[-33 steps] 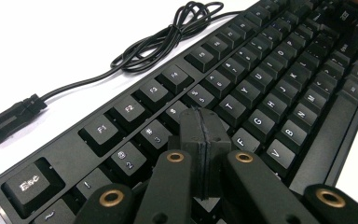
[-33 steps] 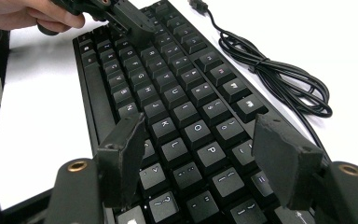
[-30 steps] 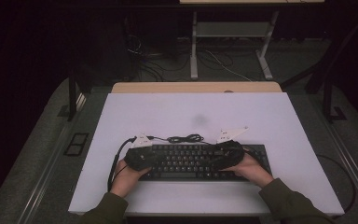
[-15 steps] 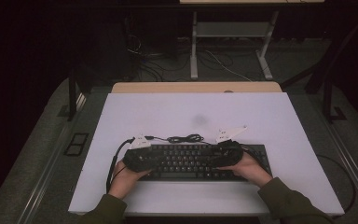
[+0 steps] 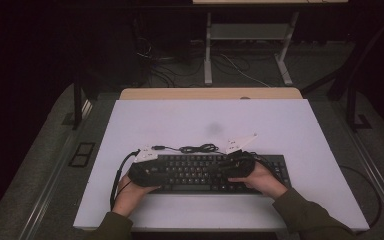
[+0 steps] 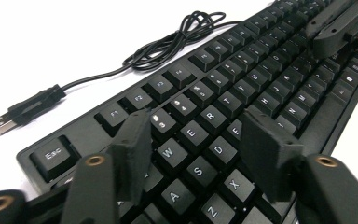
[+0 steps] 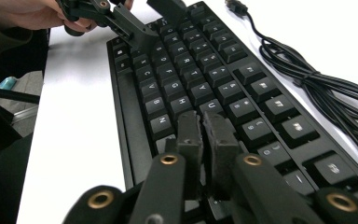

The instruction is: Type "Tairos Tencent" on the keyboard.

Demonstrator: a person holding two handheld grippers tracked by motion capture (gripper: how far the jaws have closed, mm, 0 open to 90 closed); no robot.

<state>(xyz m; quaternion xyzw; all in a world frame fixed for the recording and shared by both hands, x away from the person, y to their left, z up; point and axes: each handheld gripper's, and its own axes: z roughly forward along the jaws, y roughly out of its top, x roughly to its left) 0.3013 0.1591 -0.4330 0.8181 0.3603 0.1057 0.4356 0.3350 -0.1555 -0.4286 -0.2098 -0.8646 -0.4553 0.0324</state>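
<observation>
A black keyboard (image 5: 200,172) lies near the front of the white table, its thin black cable (image 5: 195,148) coiled behind it and ending in a USB plug (image 6: 23,112). My left gripper (image 6: 196,126) hovers over the keyboard's left end, above the W, E and D keys. Its jaws have just been opening and stand apart with nothing held. My right gripper (image 7: 201,121) sits over the keys right of the middle. Its jaws have just been closing and are together, with nothing between them. A hand holds each gripper (image 5: 150,172) (image 5: 235,165).
The white tabletop (image 5: 280,125) stretches bare behind and beside the keyboard. A wooden edge (image 5: 210,93) runs along its far side. Beyond it stand a white desk frame (image 5: 250,35) and loose floor cables in the dark.
</observation>
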